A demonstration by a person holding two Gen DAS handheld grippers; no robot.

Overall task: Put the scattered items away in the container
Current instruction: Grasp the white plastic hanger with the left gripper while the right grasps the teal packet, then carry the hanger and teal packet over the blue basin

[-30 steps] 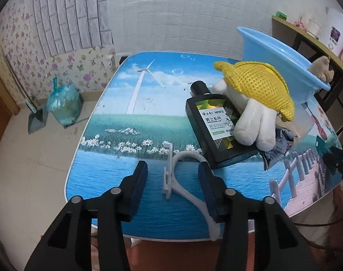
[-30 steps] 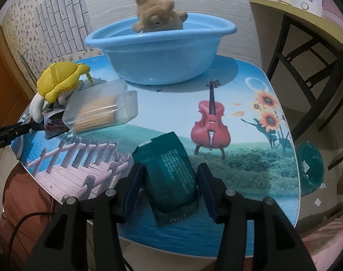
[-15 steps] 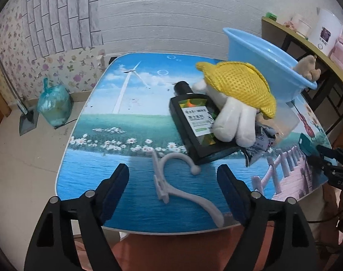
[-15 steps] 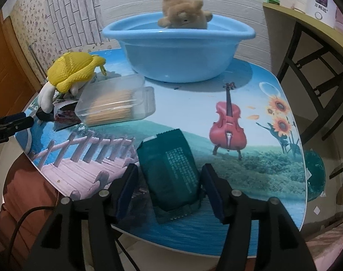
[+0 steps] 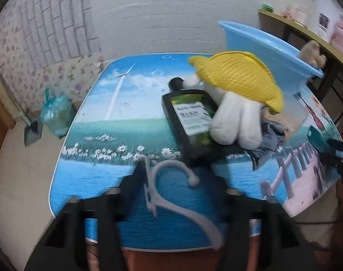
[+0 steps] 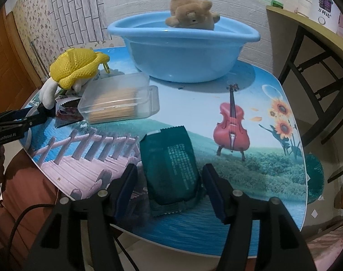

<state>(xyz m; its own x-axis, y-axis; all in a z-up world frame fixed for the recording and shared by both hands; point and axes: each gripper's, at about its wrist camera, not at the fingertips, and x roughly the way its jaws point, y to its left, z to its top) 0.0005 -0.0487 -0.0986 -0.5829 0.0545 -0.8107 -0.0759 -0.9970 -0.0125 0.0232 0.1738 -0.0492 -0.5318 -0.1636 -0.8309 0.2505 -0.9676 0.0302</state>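
Note:
A blue basin (image 6: pixel 182 52) stands at the back of the table with a brown plush bear (image 6: pixel 190 14) in it; the basin also shows in the left wrist view (image 5: pixel 261 45). My left gripper (image 5: pixel 176 176) is open, its fingers on either side of a white plastic hook (image 5: pixel 171 187) at the table's near edge. Behind it lie a black bottle (image 5: pixel 189 122) and a white plush toy with a yellow net hat (image 5: pixel 237 94). My right gripper (image 6: pixel 169 180) is open around a dark green packet (image 6: pixel 171 164) lying flat on the table.
A clear plastic box (image 6: pixel 119 99) of sticks and a red wrapper (image 6: pixel 65 110) lie between the plush toy (image 6: pixel 74 67) and the basin. A chair (image 6: pixel 318 85) stands to the right of the table. A blue bag (image 5: pixel 56 115) sits on the floor at left.
My left gripper opened wide, then moved forward so its fingers flank the white hook. My right gripper opened a little wider around the green packet and rose slightly.

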